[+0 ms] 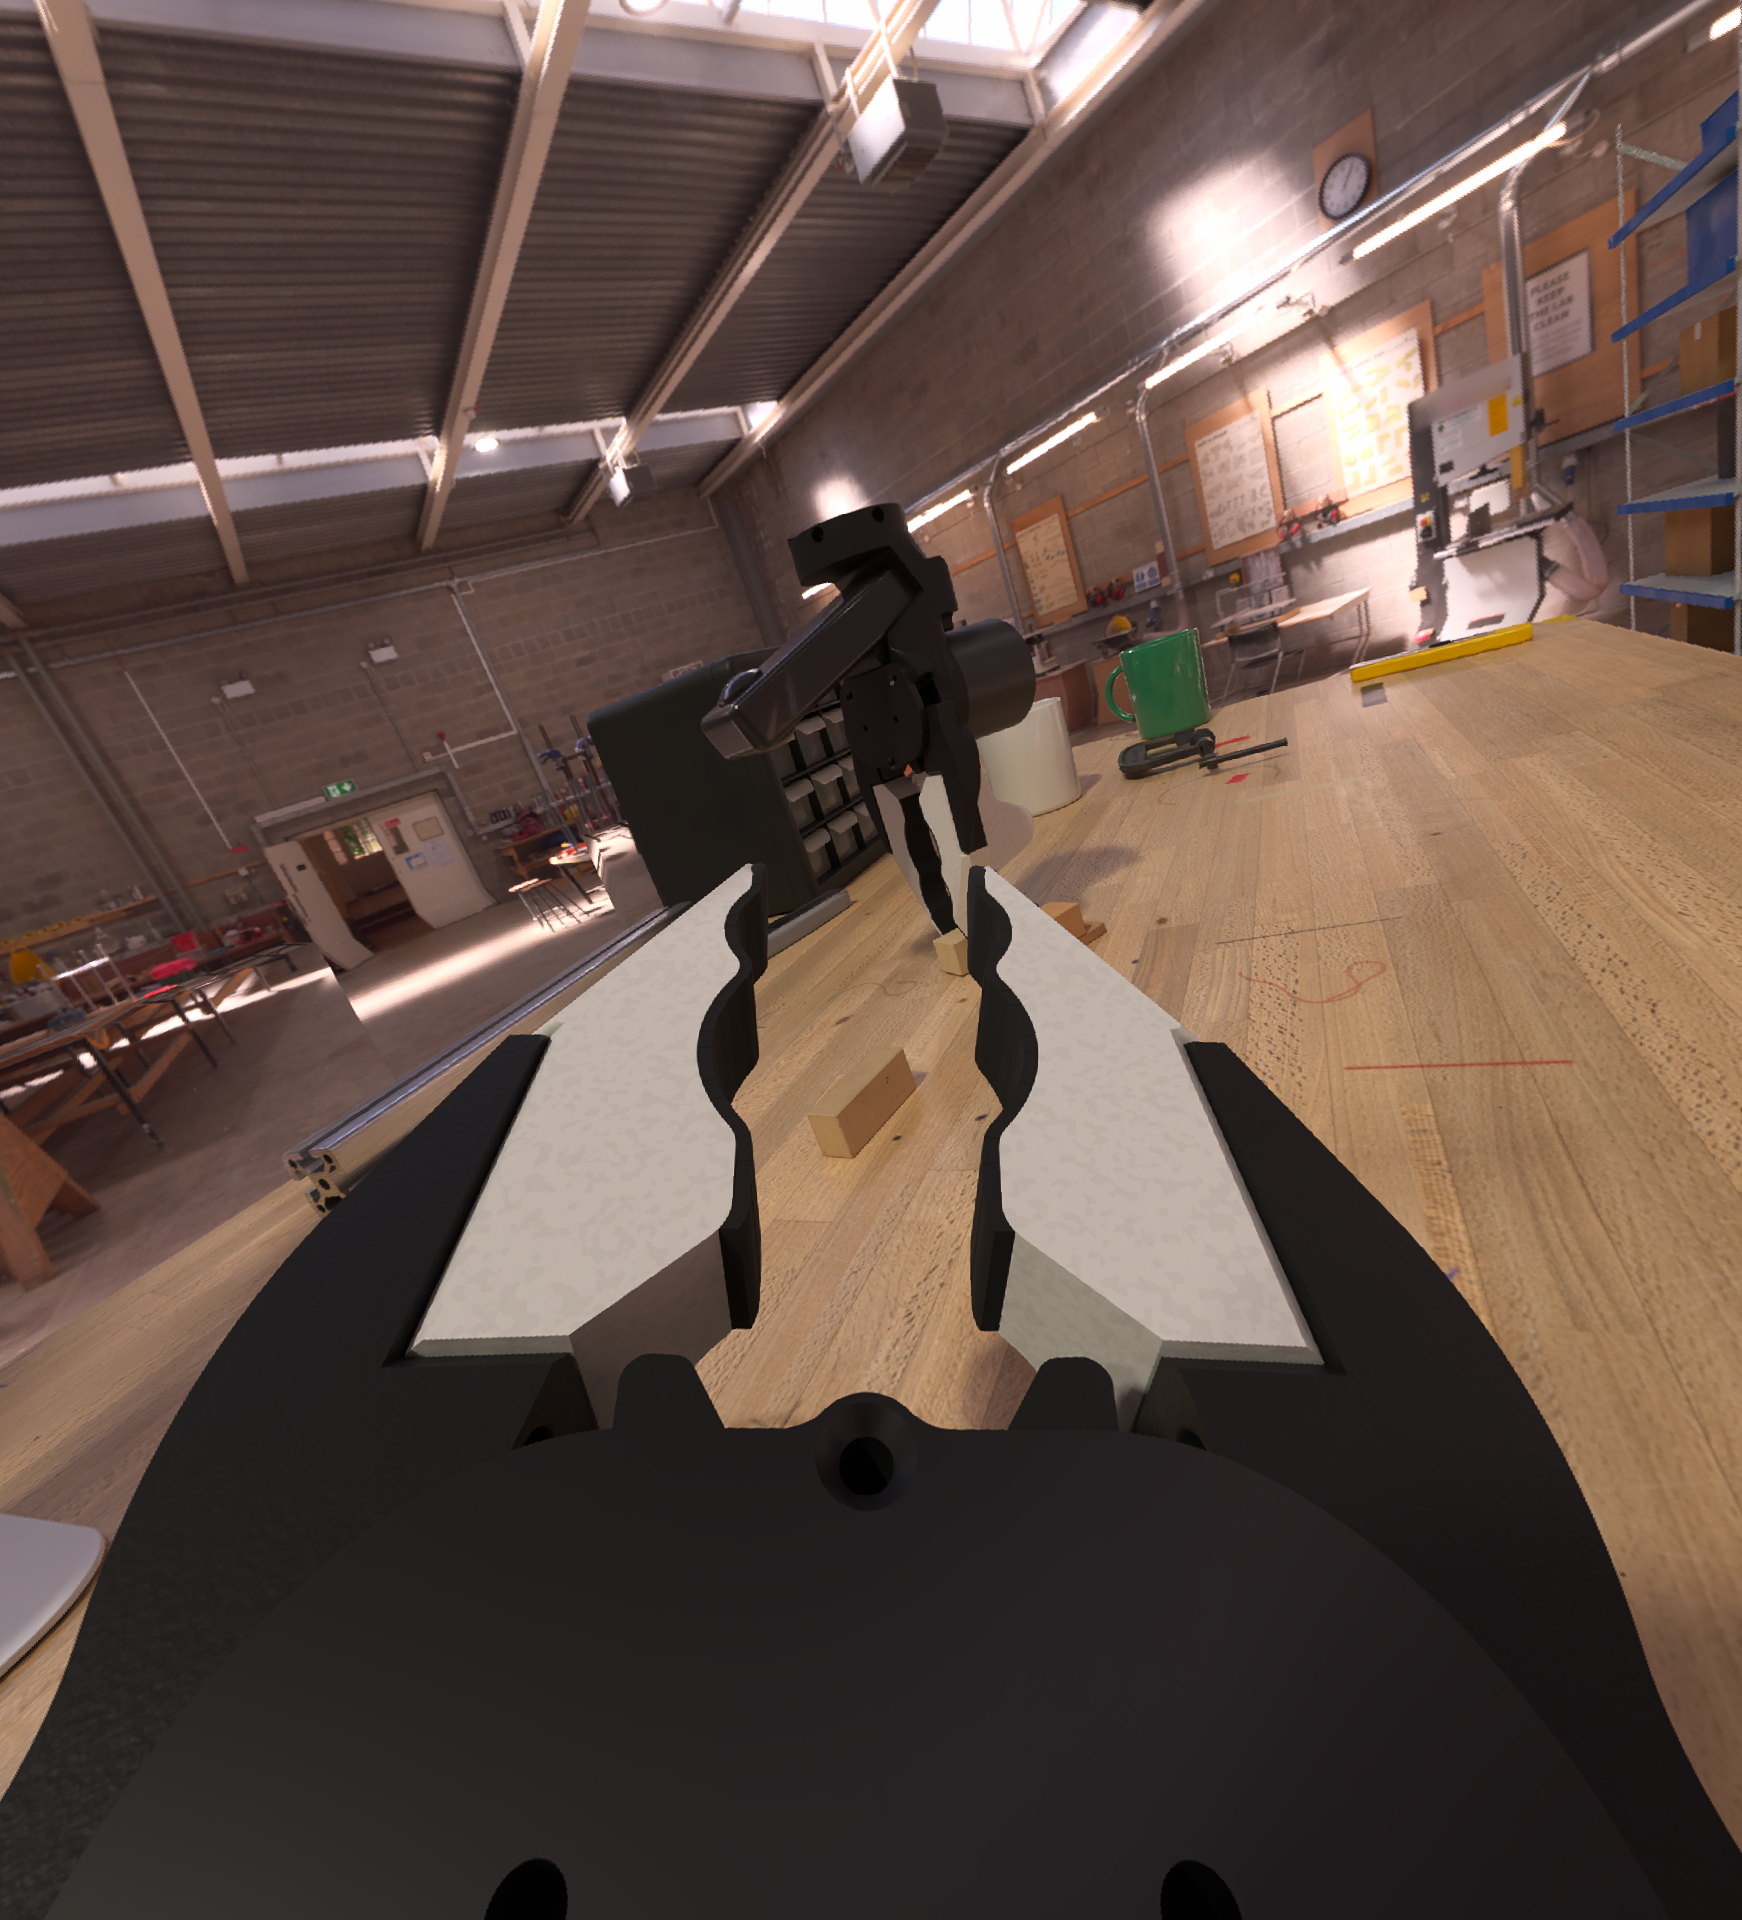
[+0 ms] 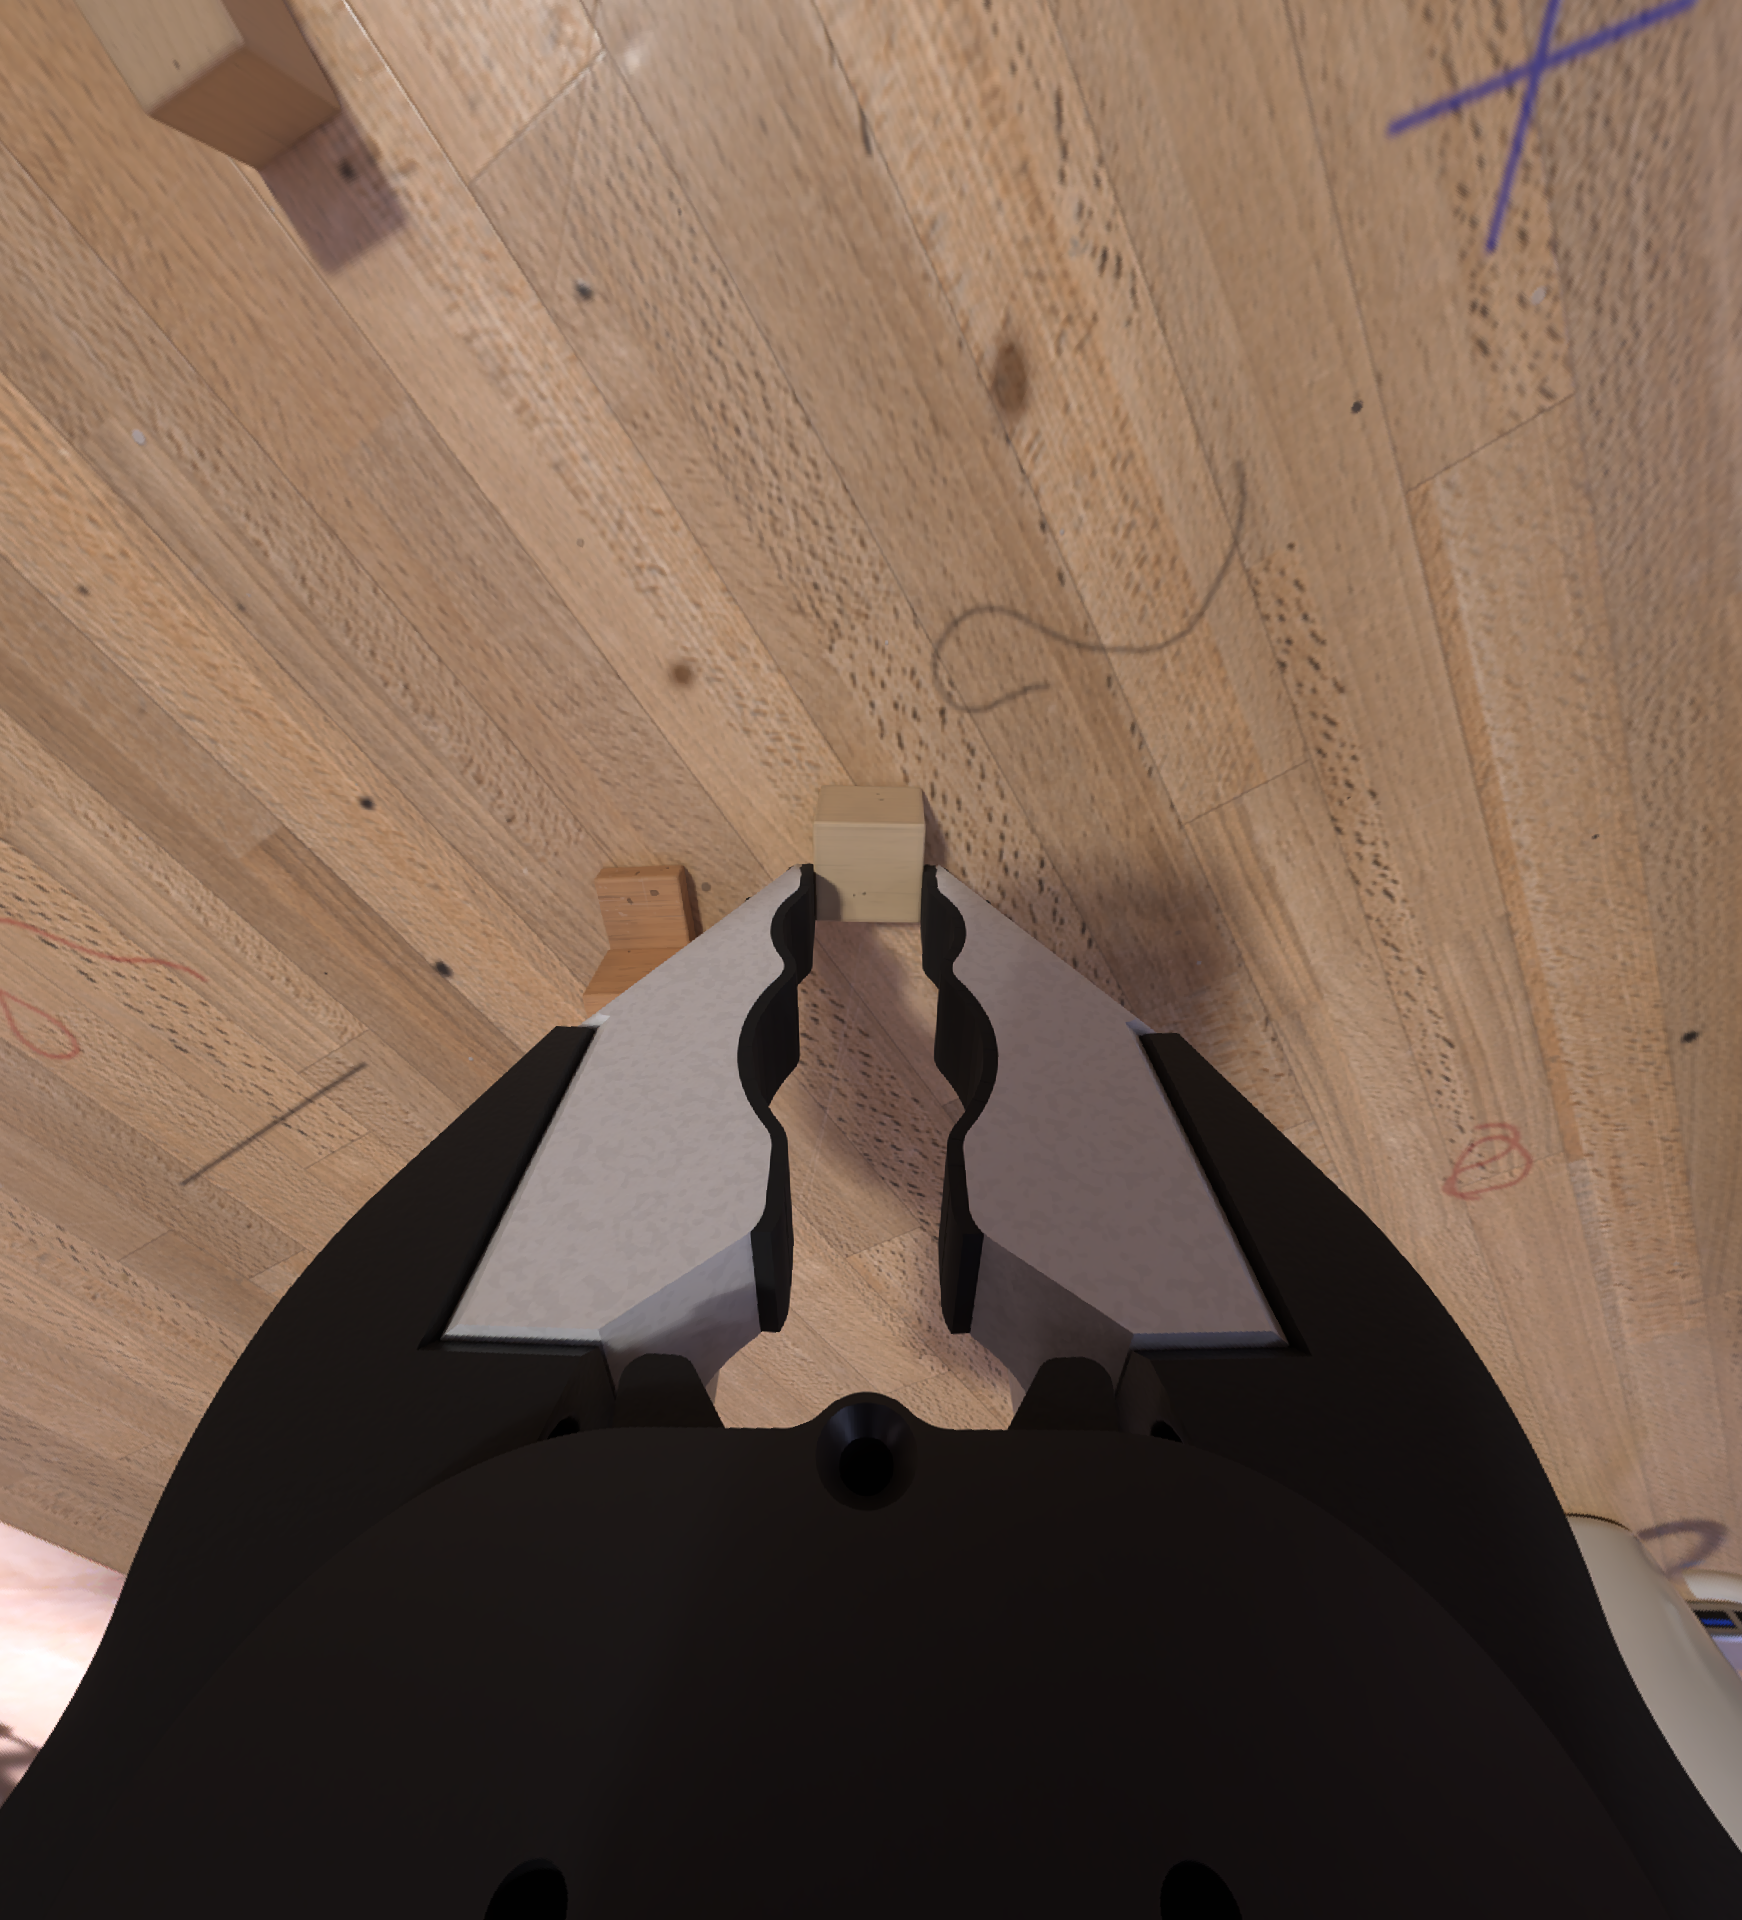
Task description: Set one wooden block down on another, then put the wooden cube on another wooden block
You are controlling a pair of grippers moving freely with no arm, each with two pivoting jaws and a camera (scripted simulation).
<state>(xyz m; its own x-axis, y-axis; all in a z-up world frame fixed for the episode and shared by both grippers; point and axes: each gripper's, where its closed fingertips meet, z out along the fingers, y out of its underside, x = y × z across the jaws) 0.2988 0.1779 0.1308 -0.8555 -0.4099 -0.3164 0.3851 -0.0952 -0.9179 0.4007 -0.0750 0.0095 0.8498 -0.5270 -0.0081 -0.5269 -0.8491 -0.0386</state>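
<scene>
The pale wooden cube sits between my right gripper's tips; whether they pinch it I cannot tell. A darker block lies just beside, another nearer my left gripper, spread and empty. The workbench stretches bare rightward; its edge rail runs left.

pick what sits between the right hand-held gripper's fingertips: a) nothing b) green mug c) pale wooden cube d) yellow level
c: in the right wrist view the pale wooden cube sits between the tips of the right hand-held gripper, on the wooden table.
</scene>
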